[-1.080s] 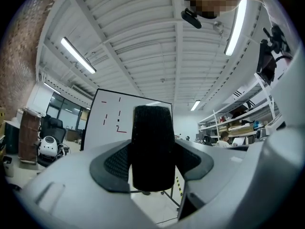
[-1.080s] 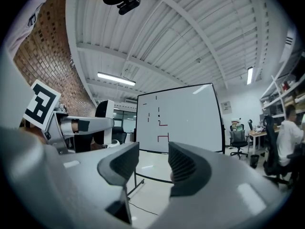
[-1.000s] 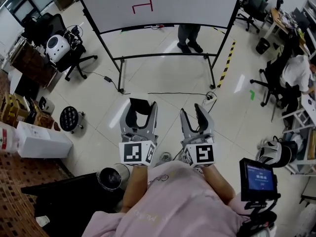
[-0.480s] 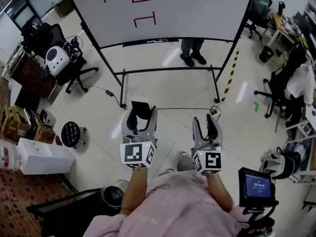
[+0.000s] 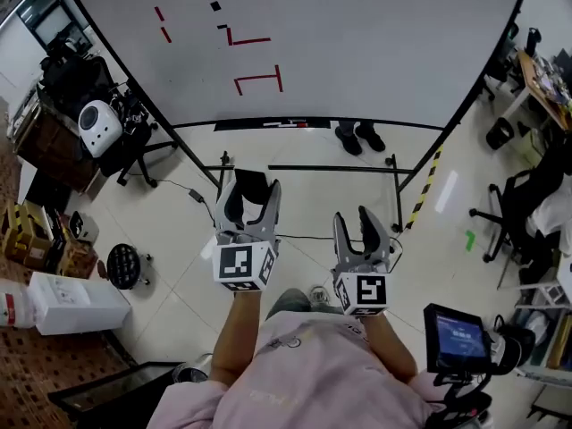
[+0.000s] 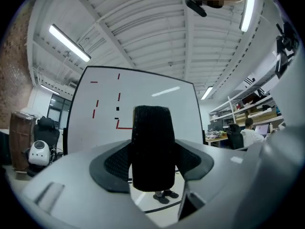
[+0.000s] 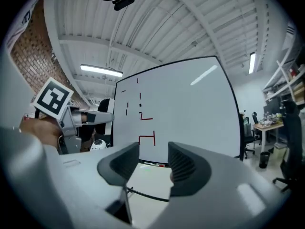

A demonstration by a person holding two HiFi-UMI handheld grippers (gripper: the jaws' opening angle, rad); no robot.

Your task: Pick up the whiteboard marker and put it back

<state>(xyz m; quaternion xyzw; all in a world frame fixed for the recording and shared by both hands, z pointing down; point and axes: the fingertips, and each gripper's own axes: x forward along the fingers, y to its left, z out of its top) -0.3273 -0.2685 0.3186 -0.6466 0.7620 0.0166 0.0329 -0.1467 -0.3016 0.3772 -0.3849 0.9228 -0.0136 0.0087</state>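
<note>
1. The whiteboard marker (image 5: 288,124) lies in the tray (image 5: 246,125) along the bottom edge of the whiteboard (image 5: 375,43). It is well ahead of both tools and looks very small from here. There may be more than one pen there, but I cannot tell.
2. The left gripper (image 5: 252,190) is squeezed tight on a black block (image 6: 152,147) with a rough, bumpy face. The block stands upright between the pads. It might be a board wiper, but I am not sure.
3. The right gripper (image 5: 353,223) has its jaws a little apart with nothing between them. You can see the board through the gap. I think this is the one that will take the marker.
4. A marker like this is most likely light, hard and smooth. It is round, so it could roll in the tray or slip out of a loose grip.
5. I would hold it across the middle of its body, one pad on each side, and not by the cap.
6. The board has only red lines and a small black square. They make no word I can read.
7. Each tool has a cube (image 5: 243,266) with black-and-white square patterns, not letters. The little screen (image 5: 458,338) at the lower right glows blue, but its writing is too small to read
</note>
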